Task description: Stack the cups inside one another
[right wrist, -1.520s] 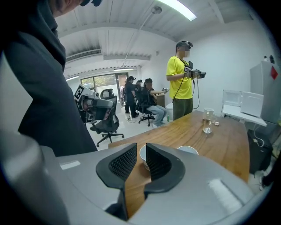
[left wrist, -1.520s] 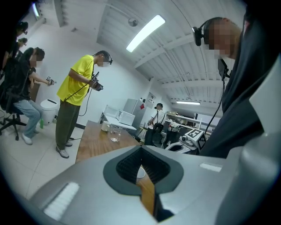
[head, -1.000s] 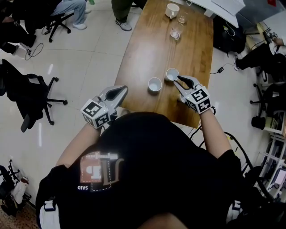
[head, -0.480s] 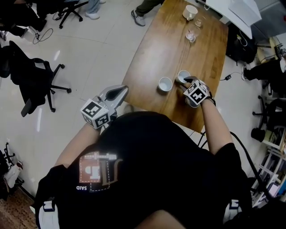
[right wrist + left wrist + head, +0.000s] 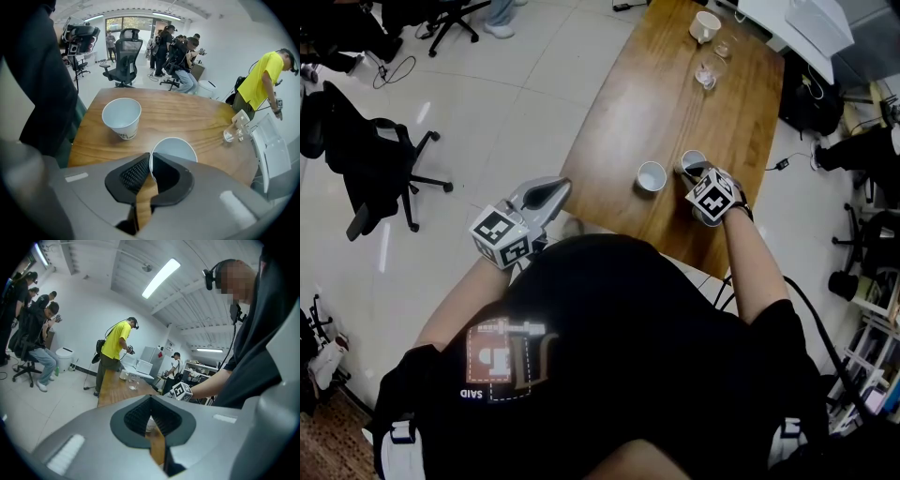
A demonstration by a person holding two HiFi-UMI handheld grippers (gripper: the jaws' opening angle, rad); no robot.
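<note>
Two white paper cups stand upright on the wooden table (image 5: 647, 103). The left cup (image 5: 652, 175) (image 5: 123, 116) stands free. My right gripper (image 5: 697, 173) (image 5: 150, 159) points steeply down at the right cup (image 5: 690, 159) (image 5: 174, 147). Its jaws have just been closing and now pinch that cup's near rim wall, one jaw inside and one outside. My left gripper (image 5: 555, 190) (image 5: 151, 404) hangs off the table's left edge over the floor, jaws together with nothing in them. Through its notch a bit of a cup (image 5: 149, 424) shows.
At the table's far end stand a white mug (image 5: 705, 25) and two small glasses (image 5: 705, 73) (image 5: 228, 135). Office chairs (image 5: 375, 159) stand on the floor at left. Several people sit and stand around the room. The table's near edge lies just below my right gripper.
My right gripper has dropped and tipped downward onto the right cup, and its jaws have come together on the rim. The left gripper has hardly shifted.
</note>
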